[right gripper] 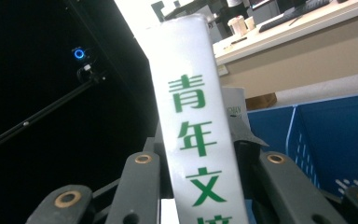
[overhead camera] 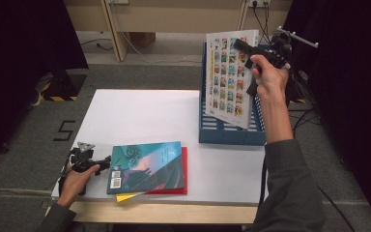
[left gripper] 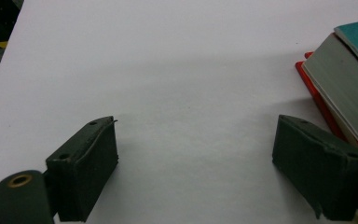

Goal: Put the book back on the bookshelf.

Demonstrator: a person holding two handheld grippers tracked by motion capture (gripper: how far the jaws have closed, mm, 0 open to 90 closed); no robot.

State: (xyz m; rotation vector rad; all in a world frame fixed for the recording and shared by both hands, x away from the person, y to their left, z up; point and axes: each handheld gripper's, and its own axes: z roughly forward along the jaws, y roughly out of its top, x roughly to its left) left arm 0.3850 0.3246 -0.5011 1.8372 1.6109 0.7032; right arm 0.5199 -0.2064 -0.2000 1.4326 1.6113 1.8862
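My right gripper (overhead camera: 241, 47) is shut on a white book (overhead camera: 229, 77) whose cover carries a grid of small pictures, and holds it upright in the air over the blue file rack (overhead camera: 229, 135). In the right gripper view the book's white spine (right gripper: 193, 126) with green characters stands clamped between the two jaws. My left gripper (overhead camera: 107, 162) rests open on the white table (overhead camera: 135, 116) at the front left, just left of a stack of books. The top of that stack is a teal book (overhead camera: 147, 166), lying on a red one (overhead camera: 184, 169) and a yellow one (overhead camera: 125, 196).
The blue rack's wall (right gripper: 335, 135) is close on the right behind the held book. The stack's edge (left gripper: 340, 88) lies right beside my left gripper's right jaw. Dark curtains hang on both sides of the table, and cables trail on the floor at the right.
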